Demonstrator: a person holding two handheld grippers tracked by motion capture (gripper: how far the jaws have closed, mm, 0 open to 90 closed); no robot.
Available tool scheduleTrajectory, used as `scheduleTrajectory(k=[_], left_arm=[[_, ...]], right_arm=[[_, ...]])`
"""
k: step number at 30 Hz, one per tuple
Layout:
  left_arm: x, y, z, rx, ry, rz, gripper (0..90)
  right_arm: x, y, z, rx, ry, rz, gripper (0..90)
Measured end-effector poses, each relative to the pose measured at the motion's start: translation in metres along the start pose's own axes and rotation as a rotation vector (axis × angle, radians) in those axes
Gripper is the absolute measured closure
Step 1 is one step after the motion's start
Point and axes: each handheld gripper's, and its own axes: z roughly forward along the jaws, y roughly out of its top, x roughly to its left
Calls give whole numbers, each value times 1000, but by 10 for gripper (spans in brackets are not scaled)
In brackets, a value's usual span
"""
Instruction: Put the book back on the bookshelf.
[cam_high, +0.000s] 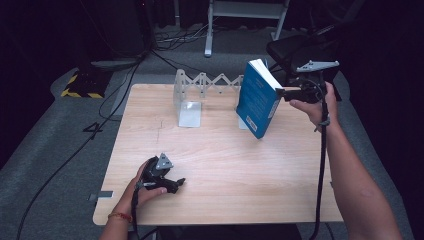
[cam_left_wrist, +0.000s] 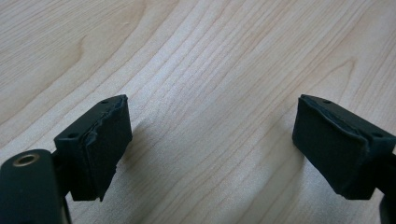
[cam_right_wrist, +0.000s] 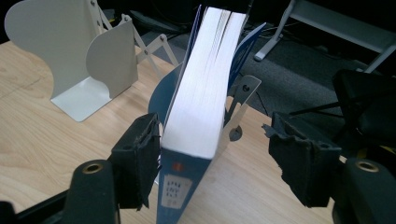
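At upper right of the high view, my right gripper (cam_high: 280, 93) meets the blue book (cam_high: 257, 98), which stands tilted on the bench (cam_high: 220, 165) beside the folding metal bookend rack (cam_high: 200, 87). In the right gripper view the book (cam_right_wrist: 198, 107) sits between the 2 jaws: the left one is against its cover and the right one stands clear, so nothing is clamped. At lower left, my left gripper (cam_high: 172, 184) rests on the wood, its jaws spread wide over bare grain with nothing between them.
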Motion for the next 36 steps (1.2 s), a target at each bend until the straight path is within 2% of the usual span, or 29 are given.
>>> scheduleTrajectory(k=[5, 8, 10, 16, 19, 29, 36], left_arm=[[0, 0, 0, 0, 0, 0, 123], [0, 0, 0, 0, 0, 0, 123], [0, 0, 0, 0, 0, 0, 123], [0, 0, 0, -2, 1, -2, 122], [0, 0, 0, -3, 4, -3, 123], [-1, 0, 0, -2, 6, -7, 122], [-1, 0, 0, 1, 13, -2, 122]], right_arm=[[-1, -7, -9, -5, 9, -7, 319], [1, -13, -13, 4, -5, -17, 320], [3, -18, -15, 15, -6, -36, 319], [5, -34, -22, 17, 5, -49, 316], [6, -39, -24, 27, -10, -60, 303], [11, -75, -32, 39, -4, -81, 298], [13, -109, -35, 46, 14, -86, 297]])
